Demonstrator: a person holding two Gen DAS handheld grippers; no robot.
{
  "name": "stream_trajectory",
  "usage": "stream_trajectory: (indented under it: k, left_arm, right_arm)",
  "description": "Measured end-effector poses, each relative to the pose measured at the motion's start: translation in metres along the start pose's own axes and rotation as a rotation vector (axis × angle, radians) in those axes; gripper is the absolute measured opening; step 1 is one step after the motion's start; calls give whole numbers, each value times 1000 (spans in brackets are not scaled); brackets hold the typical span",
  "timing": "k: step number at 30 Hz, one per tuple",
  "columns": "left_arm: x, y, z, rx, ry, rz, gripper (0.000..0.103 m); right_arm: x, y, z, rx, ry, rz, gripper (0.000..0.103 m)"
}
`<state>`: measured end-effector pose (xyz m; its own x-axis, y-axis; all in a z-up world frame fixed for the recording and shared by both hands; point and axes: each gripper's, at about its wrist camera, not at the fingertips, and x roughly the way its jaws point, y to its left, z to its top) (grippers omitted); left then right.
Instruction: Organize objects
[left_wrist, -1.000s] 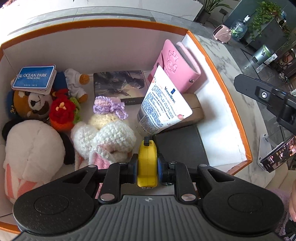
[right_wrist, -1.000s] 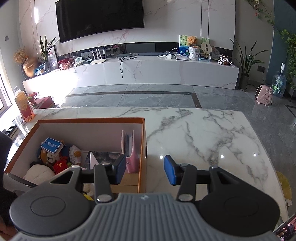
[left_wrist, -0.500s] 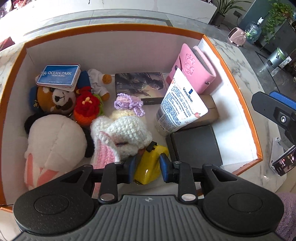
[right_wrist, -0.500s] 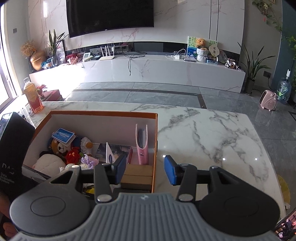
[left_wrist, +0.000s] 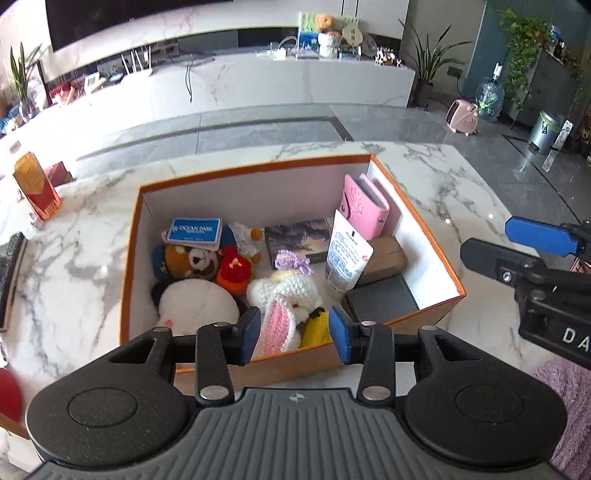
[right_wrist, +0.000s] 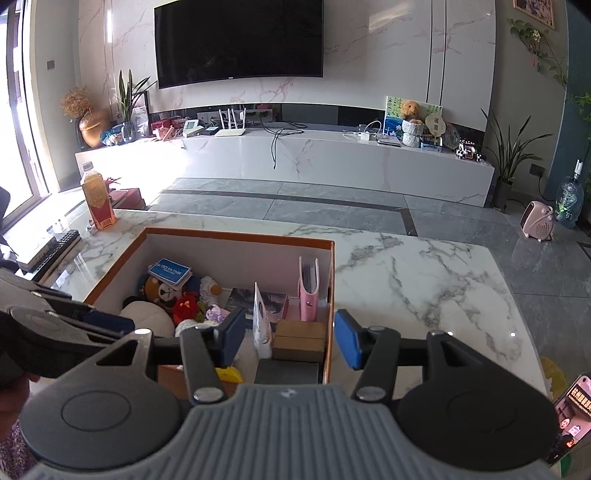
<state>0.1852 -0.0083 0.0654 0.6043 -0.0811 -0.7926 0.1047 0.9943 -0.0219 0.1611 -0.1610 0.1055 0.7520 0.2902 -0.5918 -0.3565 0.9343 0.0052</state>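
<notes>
Left tongs (left_wrist: 292, 335) opening, empty, above near wall of orange-rimmed white cardboard box (left_wrist: 424, 229). Small yellow plastic object (left_wrist: 317, 330) inside, just beyond, beside crocheted white-pink toy (left_wrist: 284, 295). Right tongs (right_wrist: 290, 341) opening, empty, over marble tabletop (right_wrist: 424, 280).

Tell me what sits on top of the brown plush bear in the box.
A blue Ocean Park card deck rests flat on the brown plush bear, covering the top of its head. Whatever lies beneath the bear is hidden.
</notes>
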Motion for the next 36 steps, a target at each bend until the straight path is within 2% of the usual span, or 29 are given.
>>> stream_trajectory:
  k: [4, 6, 11, 13, 16, 18, 20, 23, 26, 31, 36]
  left_arm:
    - [-42, -4, -4, 15, -156, 32, 50]
    - [-61, -6, -7, 13, -231, 55, 57]
    - [-98, -9, -21, 22, -393, 134, 82]
    - [-105, -11, -31, 41, -435, 172, 89]
    - [-110, -11, -48, 47, -486, 235, 89]
    - [-108, -11, -57, 35, -493, 298, 94]
    - [-106, -12, -67, 24, -492, 358, 94]
    - [-100, -13, -80, 6, -472, 411, 94]
    - [-92, -14, -90, -24, -431, 409, 94]
    - [-81, -12, -109, -83, -349, 351, 94]
    - [-66, -14, -126, -83, -270, 364, 94]
  right_arm:
    - [-21, 7, -4, -21, -11, 16, 60]
    - [-32, 10, -5, -29, -25, 29, 69]
    - [-63, 22, -10, -46, -82, 88, 72]
    - [-75, 26, -14, -42, -106, 119, 79]
    - [-92, 31, -22, -29, -142, 151, 81]
    - [-101, 34, -29, -11, -159, 169, 83]
    - [-110, 35, -37, 13, -181, 187, 91]
    - [-116, 39, -49, 25, -202, 191, 92]
    - [-116, 44, -61, 20, -186, 155, 92]
    - [-105, 42, -82, 82, -124, 137, 92]
    - [-94, 45, -99, 83, -80, 92, 92]
